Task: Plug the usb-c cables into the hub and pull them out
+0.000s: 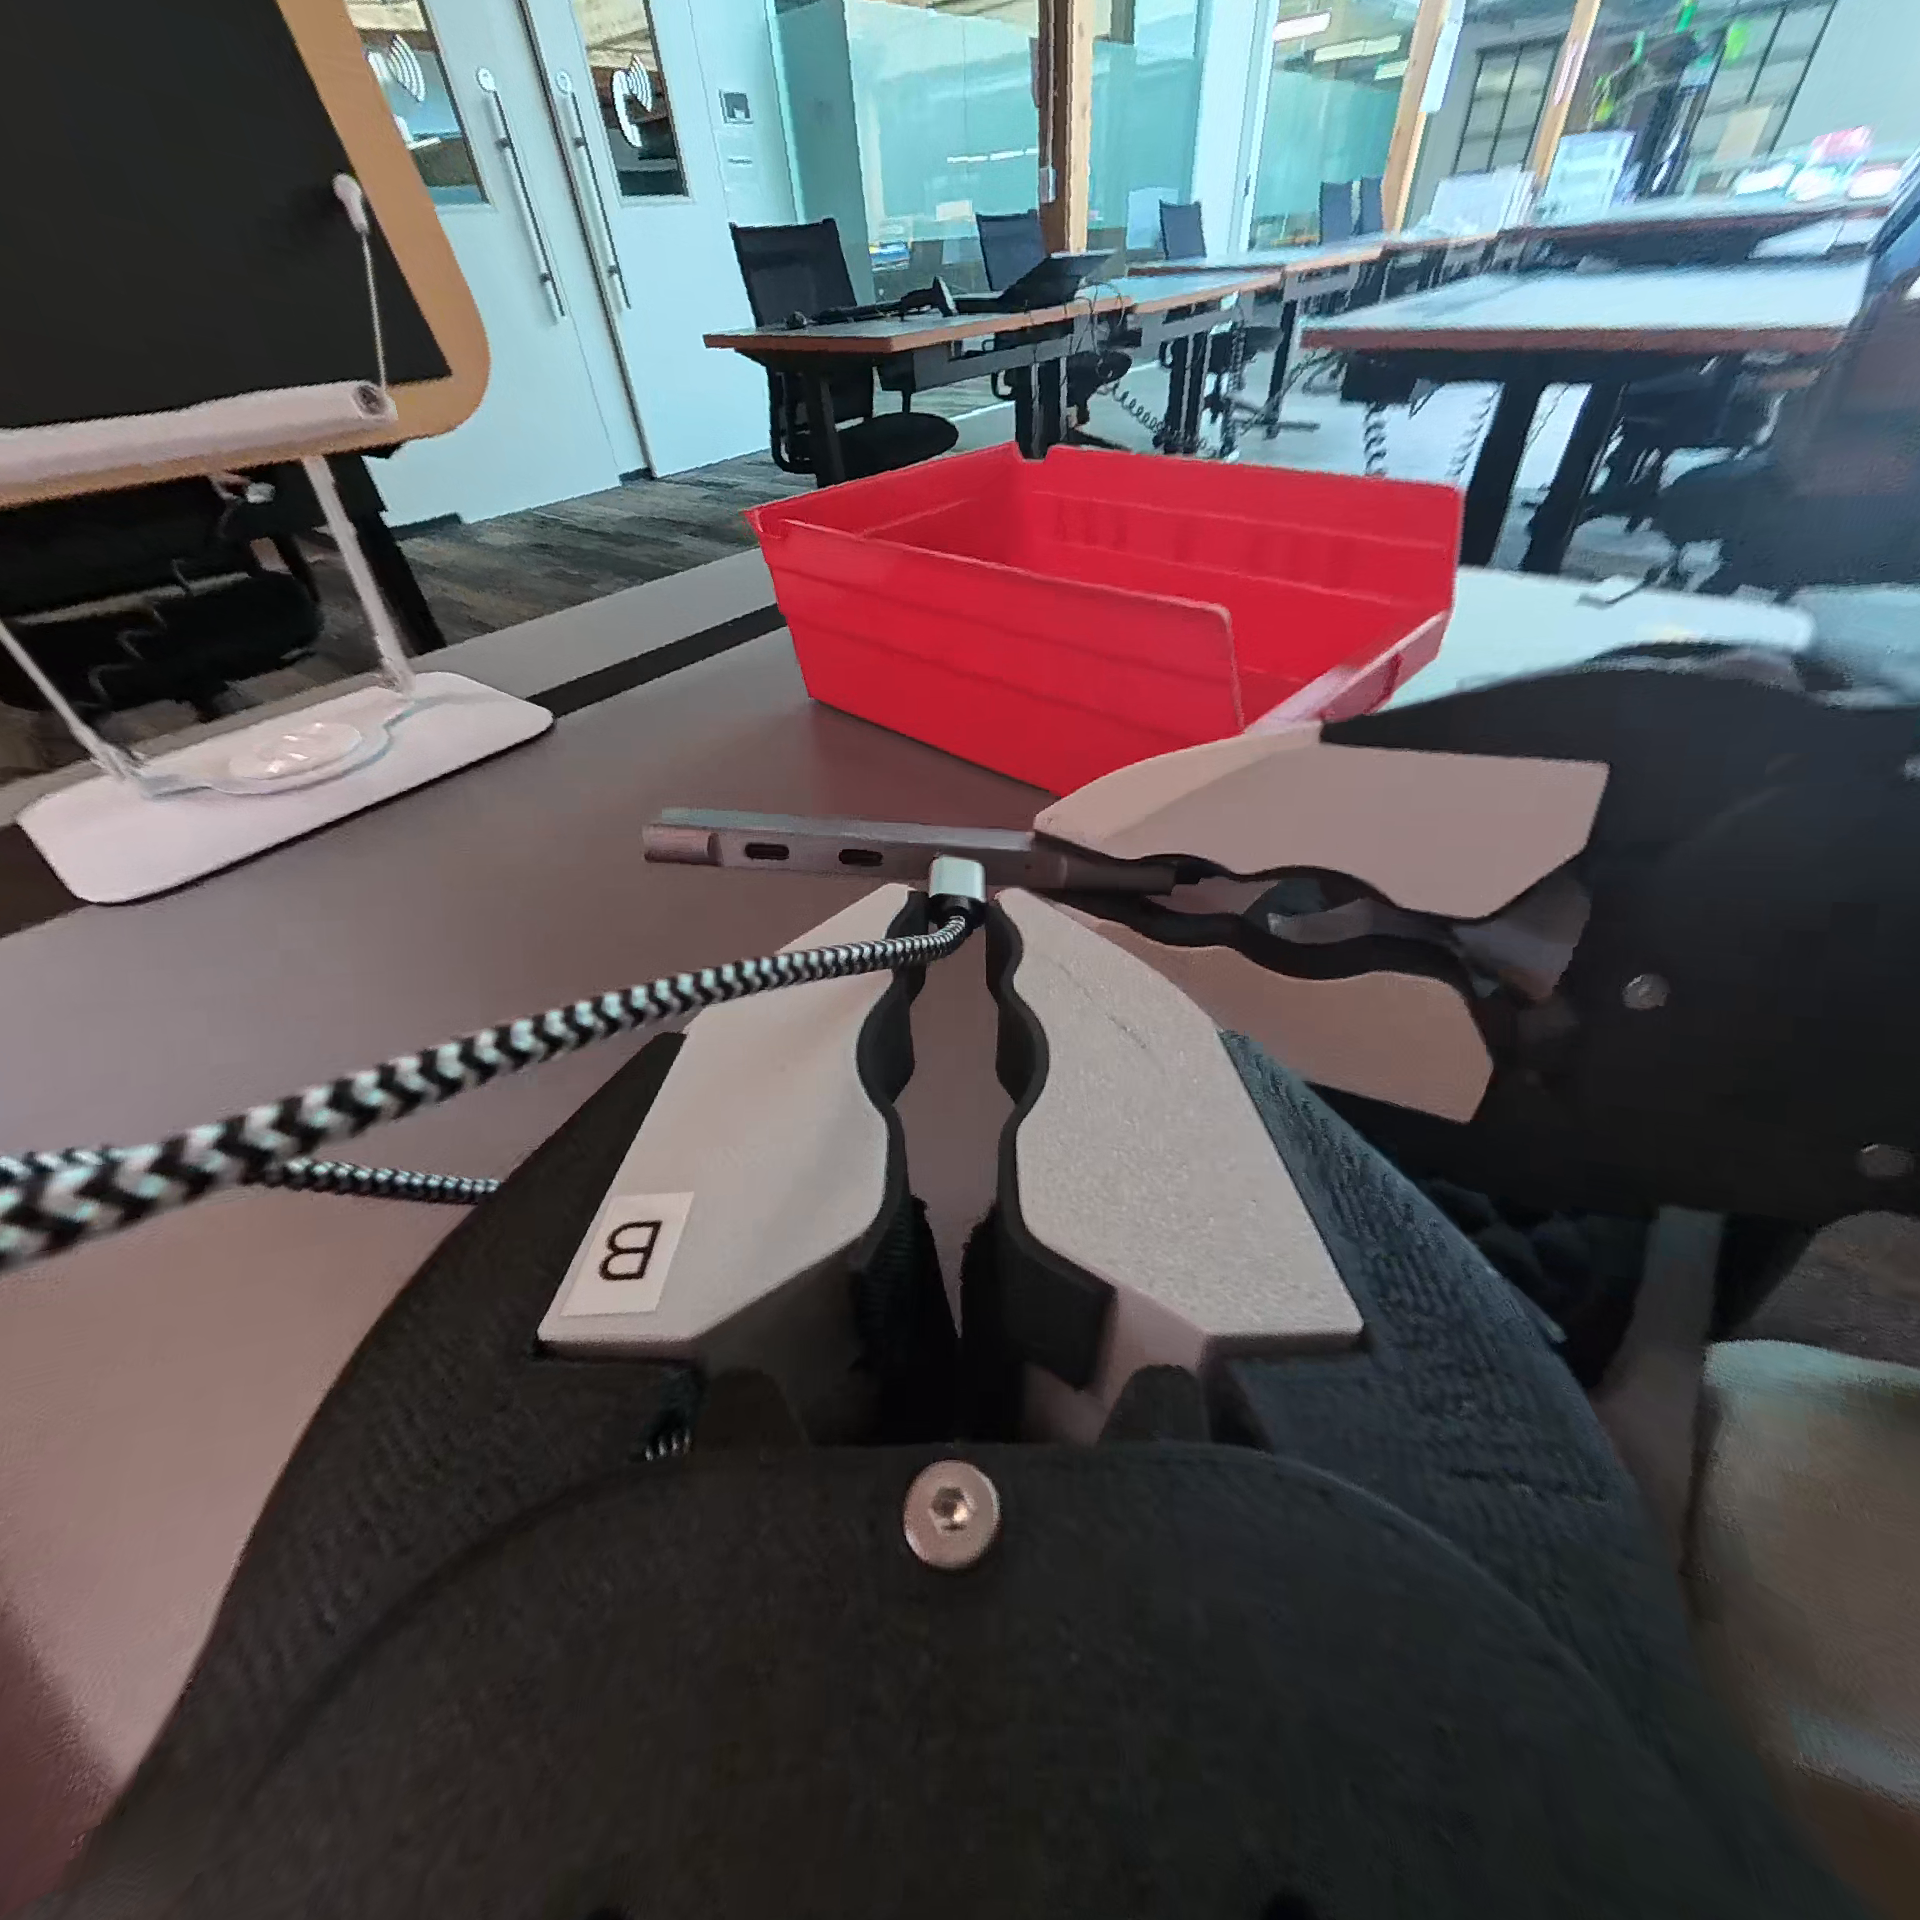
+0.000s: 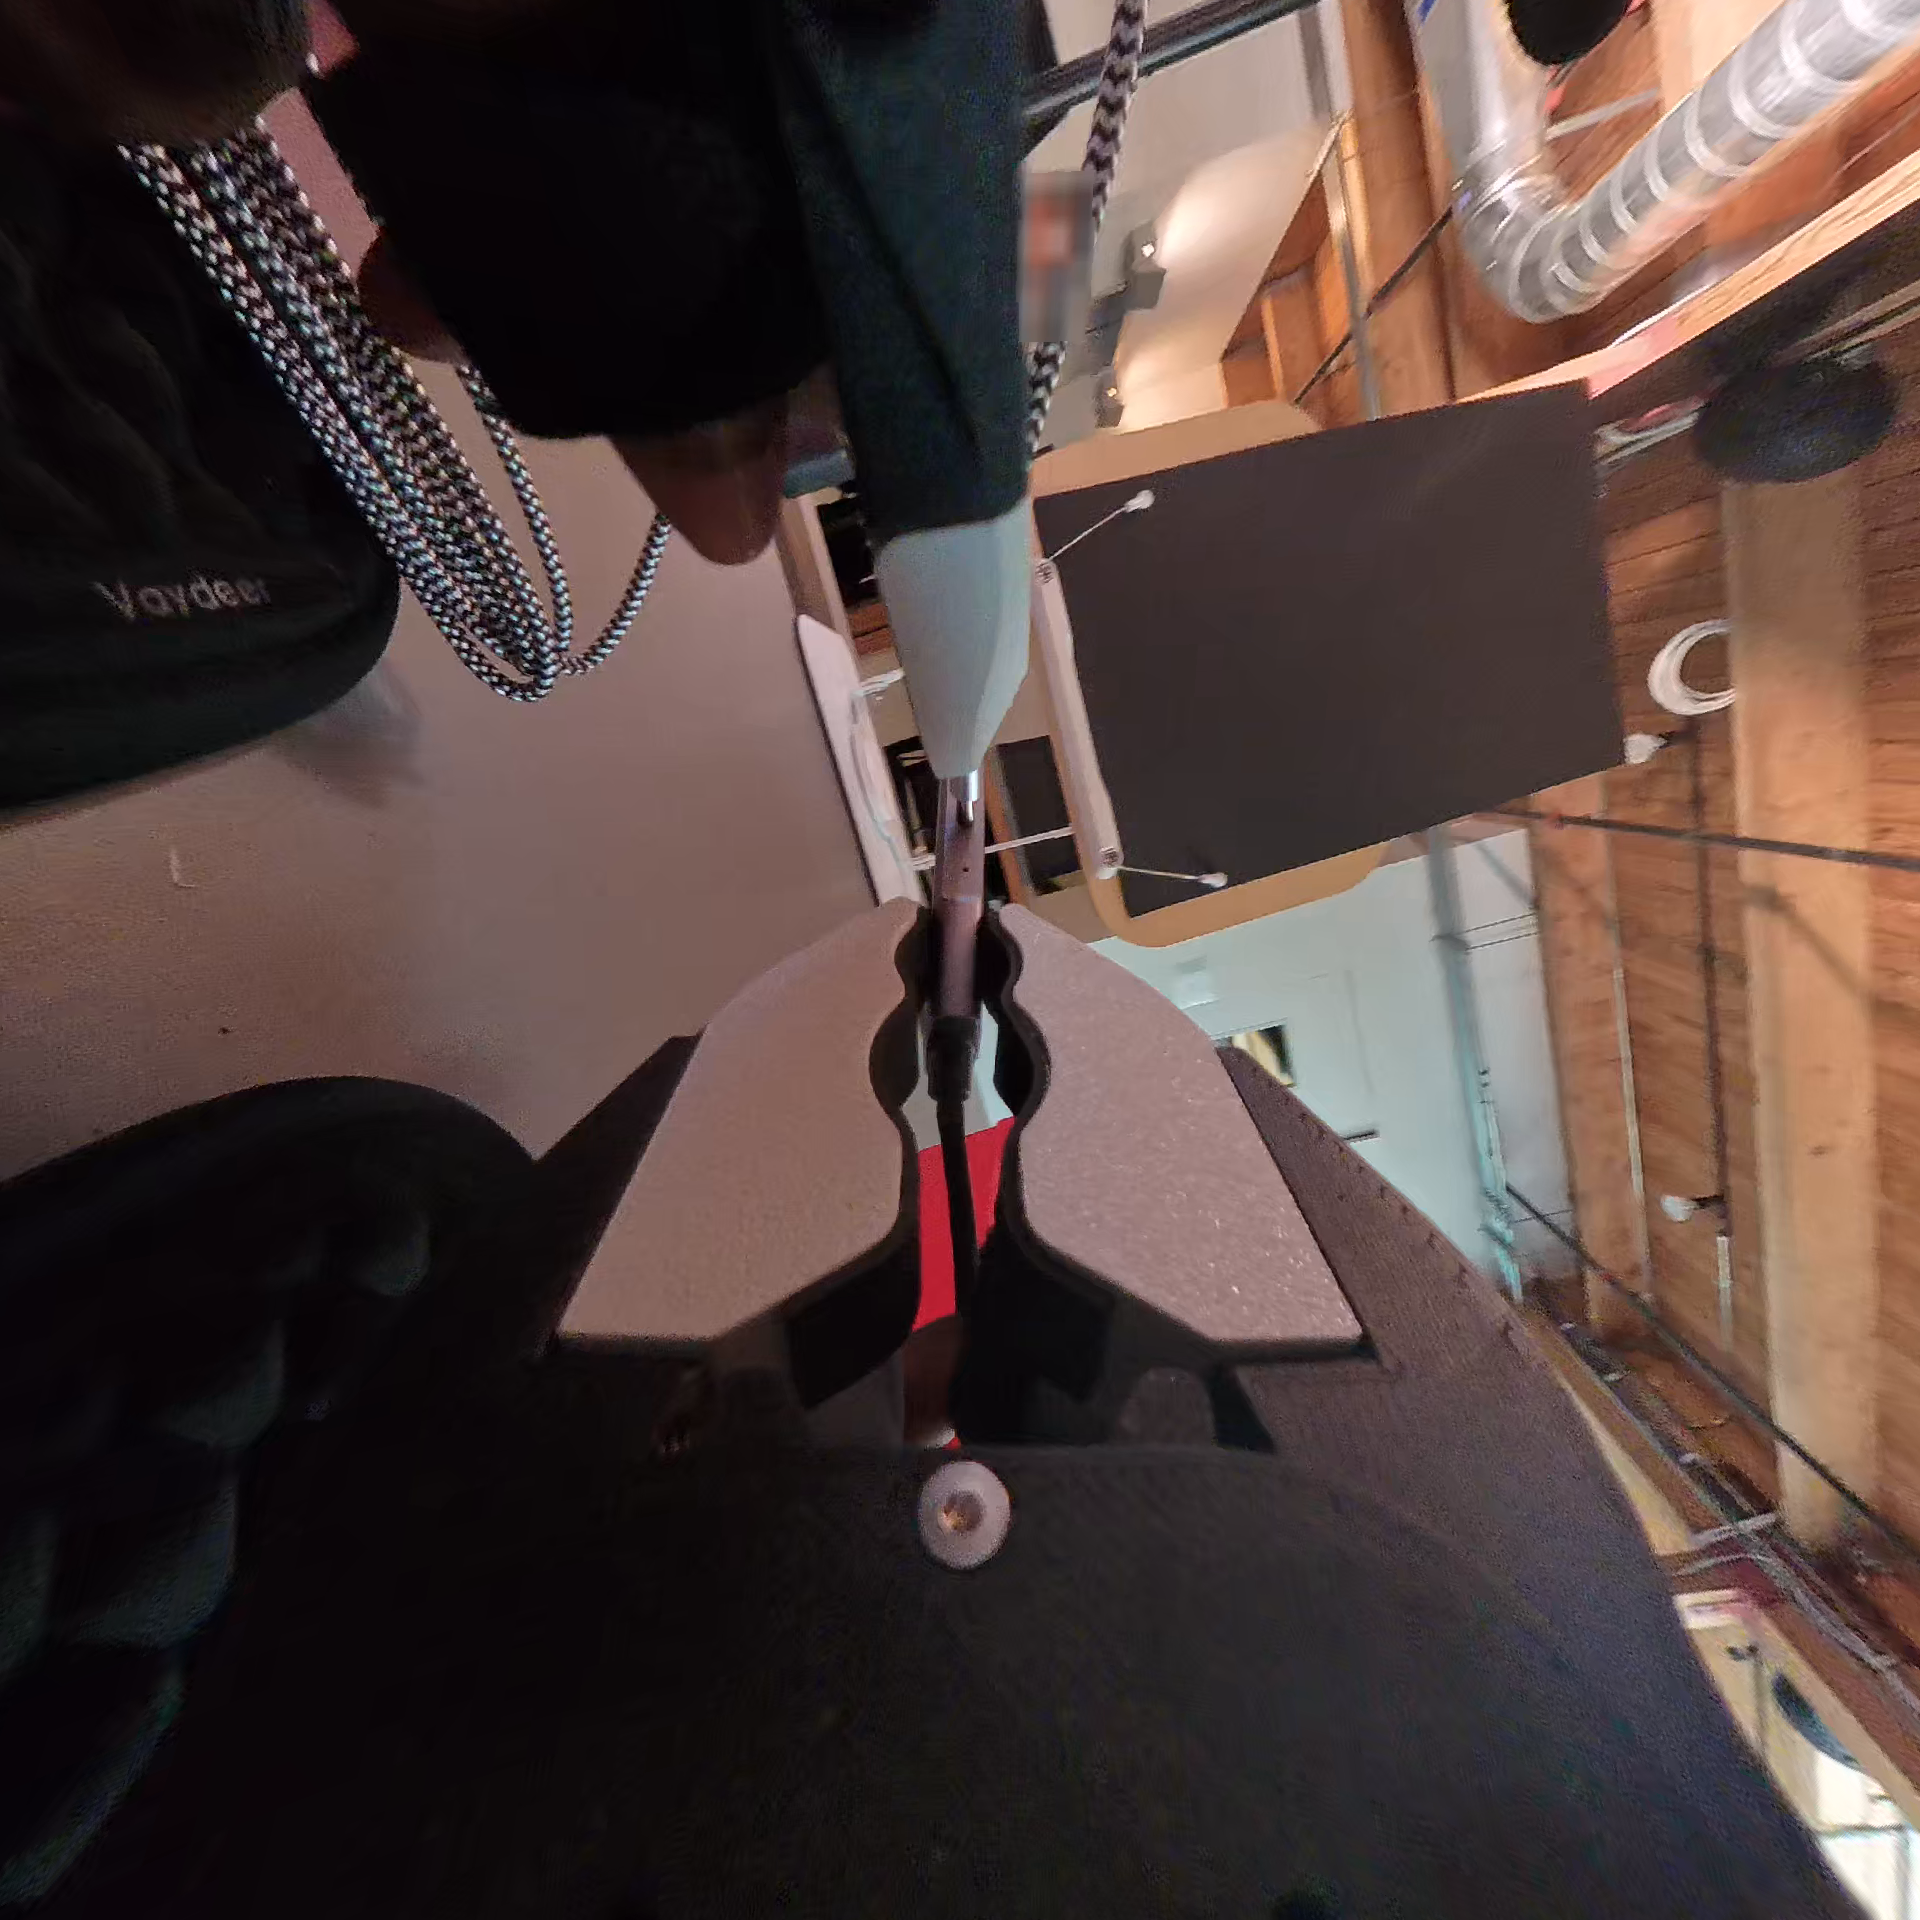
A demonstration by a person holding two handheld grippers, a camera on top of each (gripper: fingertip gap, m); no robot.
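Observation:
A slim grey USB-C hub [image 1: 831, 847] is held level above the table, with two empty ports facing me. My right gripper [image 1: 1081, 842] is shut on the hub's right end; in its own view [image 2: 961, 935] the hub [image 2: 958, 883] runs edge-on between the fingers. My left gripper [image 1: 951, 904] is shut on the silver plug [image 1: 956, 881] of a black-and-white braided cable [image 1: 468, 1049], and the plug sits against the hub's third port. The left gripper also shows in the right wrist view as a grey fingertip [image 2: 961, 644] touching the hub.
A red plastic bin [image 1: 1101, 603] stands on the brown table [image 1: 416, 935] just behind the hub. A tablet on a white stand [image 1: 281, 769] is at the back left. More braided cable [image 2: 416, 447] lies looped on the table. Office desks and chairs fill the background. The grippers are tip to tip, or close to it.

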